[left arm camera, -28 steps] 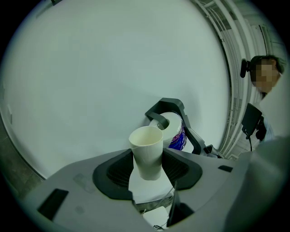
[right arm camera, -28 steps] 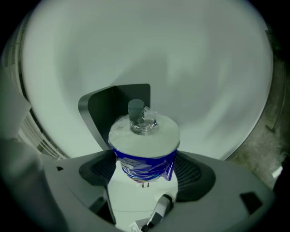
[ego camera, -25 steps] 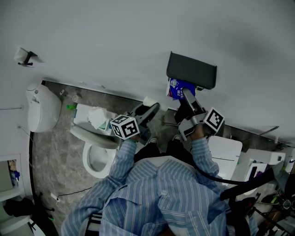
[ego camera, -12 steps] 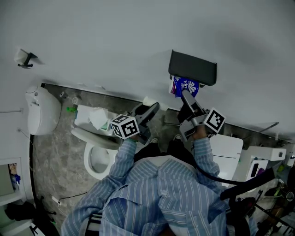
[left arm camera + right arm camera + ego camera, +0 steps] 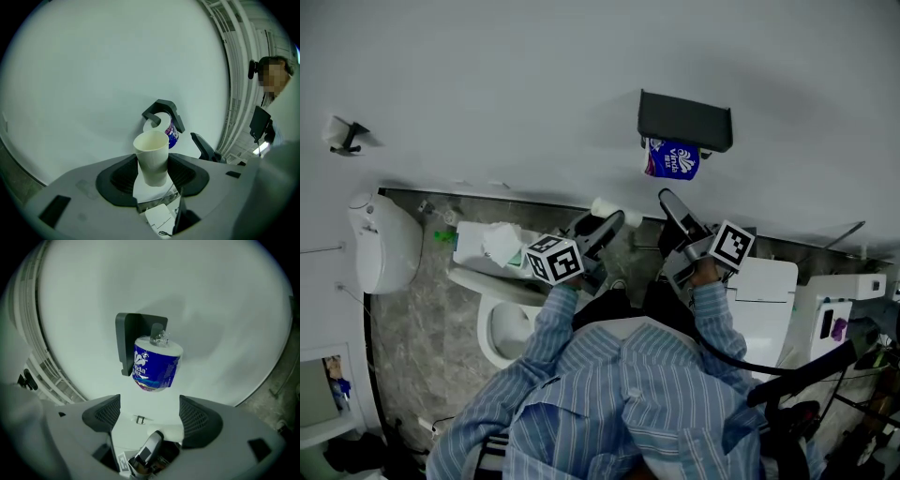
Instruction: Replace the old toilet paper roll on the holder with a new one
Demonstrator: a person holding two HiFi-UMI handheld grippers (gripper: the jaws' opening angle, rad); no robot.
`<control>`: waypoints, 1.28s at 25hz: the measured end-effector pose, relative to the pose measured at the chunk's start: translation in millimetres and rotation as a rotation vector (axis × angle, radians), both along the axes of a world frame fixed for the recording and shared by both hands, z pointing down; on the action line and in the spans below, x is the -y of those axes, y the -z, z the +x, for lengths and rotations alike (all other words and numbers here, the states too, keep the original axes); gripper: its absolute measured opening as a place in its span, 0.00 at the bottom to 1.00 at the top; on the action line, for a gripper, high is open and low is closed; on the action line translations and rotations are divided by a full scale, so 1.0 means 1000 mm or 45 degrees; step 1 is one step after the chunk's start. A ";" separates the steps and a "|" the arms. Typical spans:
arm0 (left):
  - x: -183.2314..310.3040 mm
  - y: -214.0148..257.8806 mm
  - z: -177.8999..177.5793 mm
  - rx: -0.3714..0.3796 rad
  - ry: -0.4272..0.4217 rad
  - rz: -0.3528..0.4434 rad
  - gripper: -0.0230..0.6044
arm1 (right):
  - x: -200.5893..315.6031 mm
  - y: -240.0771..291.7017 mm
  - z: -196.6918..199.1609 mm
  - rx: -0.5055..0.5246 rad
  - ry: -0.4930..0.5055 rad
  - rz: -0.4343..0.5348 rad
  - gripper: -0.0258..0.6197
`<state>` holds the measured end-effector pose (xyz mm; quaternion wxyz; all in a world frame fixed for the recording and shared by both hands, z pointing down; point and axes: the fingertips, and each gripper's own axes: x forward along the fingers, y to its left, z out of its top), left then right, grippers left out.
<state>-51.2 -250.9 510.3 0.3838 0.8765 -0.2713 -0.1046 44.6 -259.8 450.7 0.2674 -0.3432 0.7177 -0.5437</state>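
cardboard tube [image 5: 151, 154] in left tool [image 5: 153, 172]

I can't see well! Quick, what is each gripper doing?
Left gripper: shut on the tube.
Right gripper: open, holding nothing.

Open air lies between the right gripper [image 5: 149, 409] and the roll [image 5: 157, 363], and nothing crosses that path. Bare wall [image 5: 516, 84] flanks the holder [image 5: 684, 120] on both sides (its dark plate hems the roll on one side). The left gripper [image 5: 607, 223] with its tube [image 5: 151, 157] stands alongside, seemingly clear of the right. Below, the toilet [image 5: 484, 319] crowds the floor.
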 end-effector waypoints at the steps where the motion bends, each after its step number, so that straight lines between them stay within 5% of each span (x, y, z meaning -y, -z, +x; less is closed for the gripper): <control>1: -0.004 0.000 -0.001 0.006 -0.012 0.003 0.35 | -0.005 0.000 -0.003 -0.012 0.007 0.006 0.66; 6: -0.024 -0.002 -0.002 0.030 -0.071 0.016 0.35 | -0.032 0.002 -0.019 -0.127 0.030 0.056 0.59; 9: -0.038 -0.002 -0.001 0.045 -0.102 0.029 0.35 | -0.048 -0.002 -0.017 -0.160 -0.014 0.053 0.22; 12: -0.052 -0.002 0.006 0.076 -0.150 0.055 0.35 | -0.064 -0.005 -0.014 -0.196 -0.028 0.034 0.10; 22: -0.090 0.001 0.038 0.140 -0.259 0.121 0.35 | -0.109 -0.024 0.008 -0.439 -0.055 -0.028 0.05; 32: -0.135 0.019 0.065 0.166 -0.191 0.156 0.35 | -0.164 -0.025 0.036 -0.529 0.008 -0.021 0.05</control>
